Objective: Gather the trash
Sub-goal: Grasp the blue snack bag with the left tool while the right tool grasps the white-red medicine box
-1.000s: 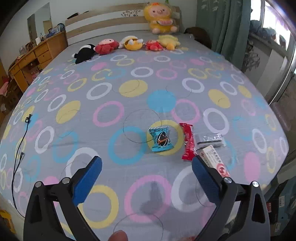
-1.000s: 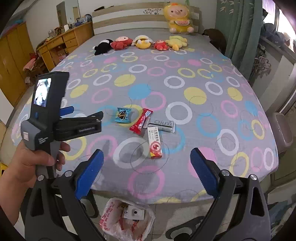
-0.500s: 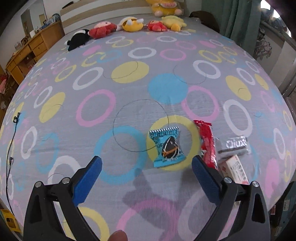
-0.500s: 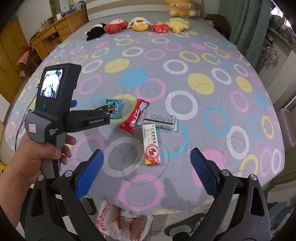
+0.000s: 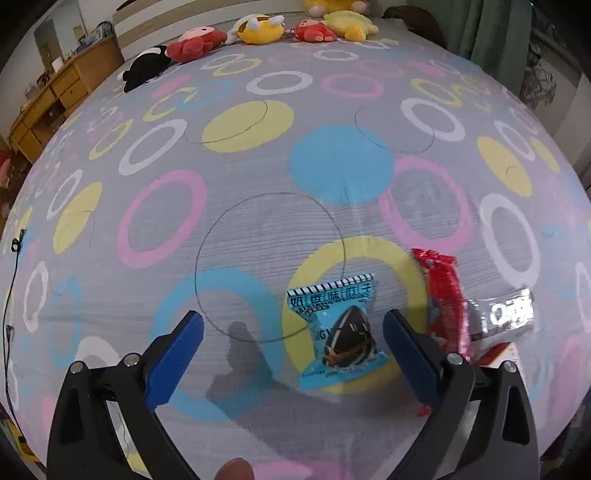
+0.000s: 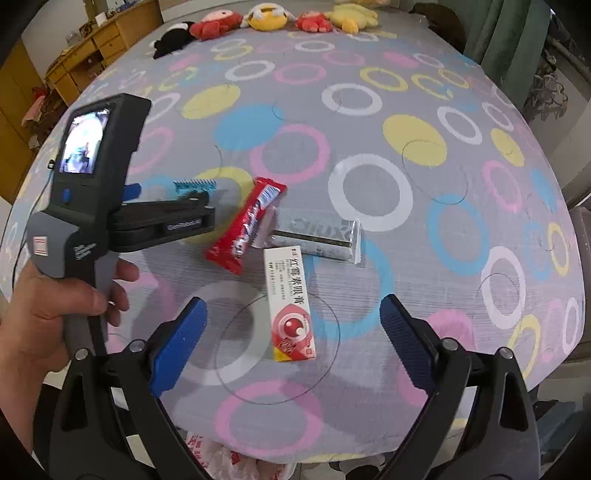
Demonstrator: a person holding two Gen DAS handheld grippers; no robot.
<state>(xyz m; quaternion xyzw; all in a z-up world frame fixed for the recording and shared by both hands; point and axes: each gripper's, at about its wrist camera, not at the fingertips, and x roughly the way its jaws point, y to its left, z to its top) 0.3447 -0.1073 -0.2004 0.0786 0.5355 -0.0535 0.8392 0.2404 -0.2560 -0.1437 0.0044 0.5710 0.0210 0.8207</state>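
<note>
Blue snack packet (image 5: 341, 338) lying flat on the bed (image 5: 258, 192), on a yellow ring of the sheet, toward the bed's near edge. Left wrist view: left gripper (image 5: 293, 341) hovering low with jaws spread wide, packet sitting between the blue pads, close against the right pad (image 5: 410, 360), well apart from the left pad (image 5: 173, 358). Not gripping anything. Red wrapper (image 5: 443, 295) lying just beside the packet on its right, silver wrapper (image 5: 502, 317) next along, partly under the red one. Corner of a red-and-white box (image 5: 498, 352) peeking out behind the right finger. Row of plush toys (image 5: 255, 31) lining the bed's far edge.

Right wrist view: right gripper (image 6: 293, 339) also spread wide, holding nothing, hanging over the bed's near edge. Red-and-white box (image 6: 290, 304) lying flat between its pads, touching neither. Silver wrapper (image 6: 317, 236) just beyond the box, red wrapper (image 6: 245, 225) slanting to its left and overlapping it. Left gripper (image 6: 192, 195) reaching in from the left, held by a hand (image 6: 55, 314), covering most of the blue snack packet (image 6: 195, 184); only the packet's top seam showing. White plastic bag (image 6: 225, 458) sitting on the floor below the bed's near edge.
</note>
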